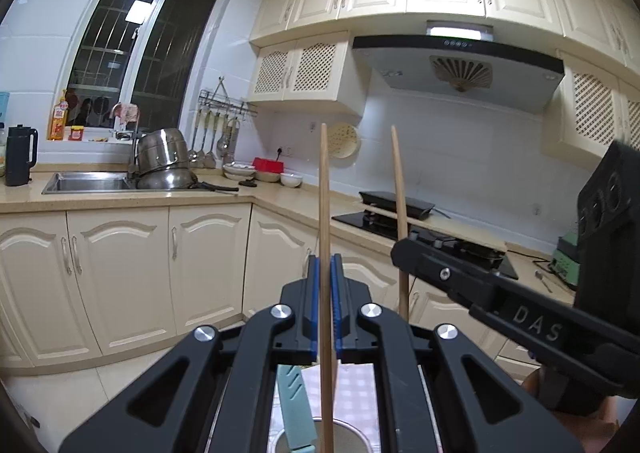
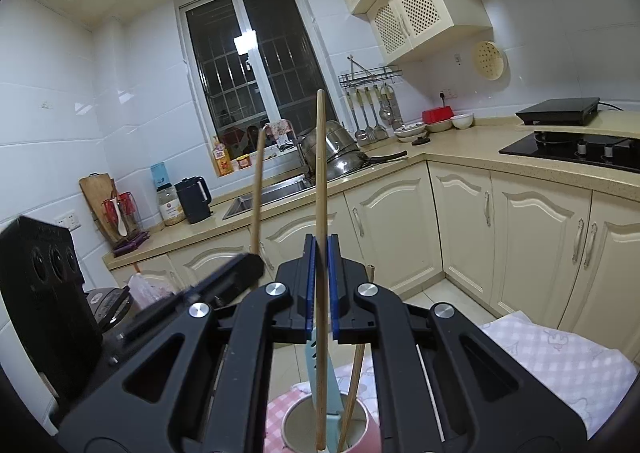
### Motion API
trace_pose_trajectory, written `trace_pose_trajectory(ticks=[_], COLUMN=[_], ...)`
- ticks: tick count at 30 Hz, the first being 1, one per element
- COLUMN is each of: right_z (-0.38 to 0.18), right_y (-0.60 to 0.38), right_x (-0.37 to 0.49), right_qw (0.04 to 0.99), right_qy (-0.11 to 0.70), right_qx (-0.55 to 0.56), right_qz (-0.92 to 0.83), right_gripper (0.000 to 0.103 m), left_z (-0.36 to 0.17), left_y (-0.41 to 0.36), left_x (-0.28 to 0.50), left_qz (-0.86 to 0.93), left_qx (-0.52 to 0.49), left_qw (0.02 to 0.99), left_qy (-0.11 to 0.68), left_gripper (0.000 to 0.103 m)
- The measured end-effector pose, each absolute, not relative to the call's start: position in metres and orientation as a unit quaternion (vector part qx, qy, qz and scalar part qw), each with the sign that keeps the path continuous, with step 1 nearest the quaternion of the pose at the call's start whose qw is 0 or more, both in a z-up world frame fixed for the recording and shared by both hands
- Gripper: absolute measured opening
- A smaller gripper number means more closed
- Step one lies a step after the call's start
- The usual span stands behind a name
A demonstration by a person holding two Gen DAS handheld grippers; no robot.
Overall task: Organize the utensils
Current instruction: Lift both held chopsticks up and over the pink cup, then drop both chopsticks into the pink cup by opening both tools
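My left gripper [image 1: 326, 258] is shut on a wooden chopstick [image 1: 324, 181] that stands upright between its blue pads. To its right, my right gripper [image 1: 404, 249] holds a second chopstick [image 1: 398, 181] the same way. The right wrist view has the right gripper [image 2: 321, 239] shut on its chopstick [image 2: 320, 157], and the left gripper [image 2: 252, 263] at the left with its own chopstick [image 2: 258, 181]. Below both sits a round cup [image 2: 292, 413] [image 1: 356, 427] holding a teal knife [image 2: 311, 357] [image 1: 292, 393] and a third chopstick [image 2: 354, 381]. The lower ends of both held sticks reach down toward the cup's mouth.
The cup stands on a pink and white checked cloth [image 2: 560, 357]. Cream cabinets [image 1: 128, 277] run under an L-shaped counter with a sink [image 1: 88, 182], stacked steel pots [image 1: 164, 157], bowls [image 1: 240, 171] and a black stove [image 1: 384, 223]. A kettle [image 2: 194, 199] and cutting board [image 2: 98, 197] stand at the left.
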State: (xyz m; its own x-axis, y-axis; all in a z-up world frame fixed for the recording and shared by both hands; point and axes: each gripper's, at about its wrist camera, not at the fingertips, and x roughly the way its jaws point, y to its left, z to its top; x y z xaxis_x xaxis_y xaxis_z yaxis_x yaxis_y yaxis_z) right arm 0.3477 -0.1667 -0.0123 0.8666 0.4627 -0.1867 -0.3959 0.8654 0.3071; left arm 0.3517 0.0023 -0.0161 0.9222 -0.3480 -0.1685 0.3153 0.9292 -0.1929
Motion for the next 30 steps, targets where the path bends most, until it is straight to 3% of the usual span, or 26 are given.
trace_pose_trajectory(ticks=[17,18,19,20,21,22,23,25,30], right_z=[-0.06,-0.061,-0.062,-0.063,-0.062,-0.061,-0.06,-0.054,-0.043], right_y=[-0.155,-0.157,-0.161,-0.167,-0.174,-0.185,-0.192,-0.204,-0.229], right_x=[0.365,0.364,0.362,0.359,0.357,0.352,0.348,0.34,0.323], right_qw=[0.952,0.951,0.951,0.952,0.953,0.953,0.954,0.955,0.954], right_qy=[0.178,0.185,0.187,0.187,0.186,0.18,0.176,0.174,0.184], right_qx=[0.13,0.131,0.135,0.142,0.153,0.169,0.175,0.177,0.181], right_qz=[0.212,0.209,0.205,0.194,0.182,0.176,0.17,0.164,0.149], right_gripper=[0.007,0.011,0.017,0.036,0.067,0.079,0.083,0.083,0.095], left_z=[-0.073,-0.073,-0.072,-0.07,-0.068,-0.066,-0.063,-0.056,-0.04], left_y=[0.003,0.004,0.005,0.006,0.011,0.015,0.017,0.024,0.026], left_x=[0.362,0.361,0.359,0.358,0.354,0.351,0.348,0.336,0.312], left_qz=[-0.144,-0.146,-0.146,-0.142,-0.138,-0.139,-0.137,-0.134,-0.127], left_qx=[-0.084,-0.083,-0.082,-0.082,-0.086,-0.089,-0.091,-0.093,-0.079], left_qw=[0.977,0.976,0.976,0.976,0.977,0.976,0.976,0.978,0.98], left_qy=[0.135,0.138,0.141,0.141,0.138,0.141,0.14,0.13,0.134], left_gripper=[0.007,0.009,0.022,0.031,0.036,0.055,0.07,0.08,0.091])
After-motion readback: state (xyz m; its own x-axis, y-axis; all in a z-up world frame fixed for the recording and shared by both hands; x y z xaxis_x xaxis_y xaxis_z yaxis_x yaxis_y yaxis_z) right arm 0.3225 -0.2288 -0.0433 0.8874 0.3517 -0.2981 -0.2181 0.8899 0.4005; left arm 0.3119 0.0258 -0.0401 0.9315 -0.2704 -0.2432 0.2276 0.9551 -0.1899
